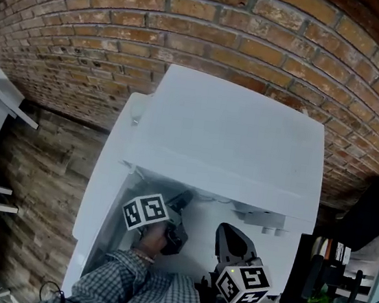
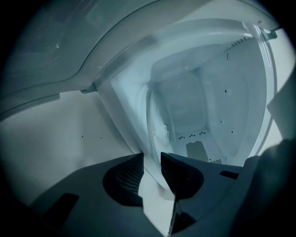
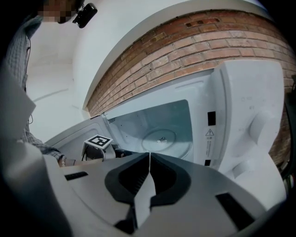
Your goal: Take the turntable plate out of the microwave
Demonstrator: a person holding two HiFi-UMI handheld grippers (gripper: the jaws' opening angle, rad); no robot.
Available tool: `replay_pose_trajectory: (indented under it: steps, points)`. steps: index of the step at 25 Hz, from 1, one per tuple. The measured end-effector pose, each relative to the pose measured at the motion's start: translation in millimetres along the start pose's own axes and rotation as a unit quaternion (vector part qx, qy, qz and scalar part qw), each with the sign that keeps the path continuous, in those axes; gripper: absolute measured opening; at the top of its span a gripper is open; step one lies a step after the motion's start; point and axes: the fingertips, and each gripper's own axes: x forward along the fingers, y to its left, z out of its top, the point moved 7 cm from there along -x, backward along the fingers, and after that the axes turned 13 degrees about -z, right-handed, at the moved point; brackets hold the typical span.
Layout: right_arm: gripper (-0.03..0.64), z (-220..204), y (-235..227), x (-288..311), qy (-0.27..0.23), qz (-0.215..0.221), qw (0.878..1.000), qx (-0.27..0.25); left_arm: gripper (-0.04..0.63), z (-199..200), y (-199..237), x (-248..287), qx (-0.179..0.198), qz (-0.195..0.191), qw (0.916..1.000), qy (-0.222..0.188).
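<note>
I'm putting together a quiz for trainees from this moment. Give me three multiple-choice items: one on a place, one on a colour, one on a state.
1. Where is the turntable plate relative to the microwave?
A on top; B inside the cavity; C beside it.
2. What colour is the microwave's casing?
A black; B white; C red.
3. How does the right gripper stand?
A shut, empty; B wide open; C shut on the plate.

Answers:
1 B: the plate lies flat on the cavity floor behind the open door.
2 B: the casing is white against the brick wall.
3 A: its jaws meet with nothing between them.
</note>
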Motion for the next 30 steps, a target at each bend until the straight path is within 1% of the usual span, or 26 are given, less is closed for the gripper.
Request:
replay_pose_trajectory:
  steps: [3, 5, 7, 9, 12, 14, 15, 16, 17, 18, 20, 21, 22, 24, 25, 26, 30]
  points:
    - [0.02, -4, 1, 5, 0.01, 0.004, 1.0, -0.004, 0.1, -1, 1, -2, -0.042, -0.008, 0.999, -0.016]
    - [0.02, -8, 2, 9, 0.017, 0.006, 1.0, -0.006, 0.061, -3, 2, -4, -0.068, -0.015, 0.9971, -0.031]
    - [0.02, -13, 2, 12, 0.024, 0.011, 1.0, -0.002, 0.041, -4, 1, -6, -0.08, -0.026, 0.9956, -0.042]
    - [0.02, -18, 1, 17, 0.033, 0.017, 0.999, 0.009, 0.038, -2, -2, -5, -0.085, -0.044, 0.9941, -0.052]
    - [0.02, -27, 0, 26, 0.049, 0.034, 0.997, 0.045, 0.037, 0, -9, -4, -0.091, -0.061, 0.9923, -0.057]
    - [0.02, -33, 0, 33, 0.06, 0.053, 0.993, 0.09, 0.038, -1, -9, -5, -0.094, -0.062, 0.992, -0.057]
    - [0.02, -36, 0, 37, 0.065, 0.062, 0.989, 0.12, 0.038, -2, -9, -5, -0.096, -0.062, 0.9919, -0.056]
    - [0.02, -39, 0, 42, 0.07, 0.072, 0.983, 0.156, 0.037, -2, -9, -6, -0.098, -0.062, 0.9917, -0.057]
    - [0.02, -42, -1, 47, 0.074, 0.081, 0.974, 0.198, 0.038, -3, -9, -7, -0.1, -0.062, 0.9914, -0.057]
    - [0.02, -44, -3, 52, 0.076, 0.088, 0.963, 0.244, 0.038, -3, -10, -8, -0.102, -0.064, 0.9911, -0.057]
    - [0.021, -49, -8, 61, 0.075, 0.099, 0.932, 0.341, 0.038, -3, -13, -9, -0.104, -0.07, 0.9905, -0.057]
    - [0.021, -52, -12, 65, 0.072, 0.102, 0.916, 0.382, 0.038, -3, -15, -10, -0.105, -0.073, 0.9901, -0.057]
    - [0.023, -54, -15, 68, 0.067, 0.103, 0.903, 0.413, 0.038, -4, -17, -10, -0.106, -0.076, 0.9898, -0.058]
    - [0.039, -57, -21, 74, 0.057, 0.107, 0.884, 0.451, 0.038, -4, -20, -11, -0.107, -0.081, 0.9893, -0.058]
    - [0.108, -56, -22, 76, 0.051, 0.114, 0.876, 0.465, 0.038, -5, -22, -12, -0.107, -0.084, 0.9891, -0.058]
    - [0.138, -55, -23, 79, 0.044, 0.121, 0.869, 0.477, 0.038, -5, -23, -13, -0.107, -0.085, 0.9889, -0.057]
    - [0.147, -47, -24, 91, 0.019, 0.139, 0.848, 0.512, 0.038, -5, -26, -15, -0.106, -0.092, 0.9884, -0.057]
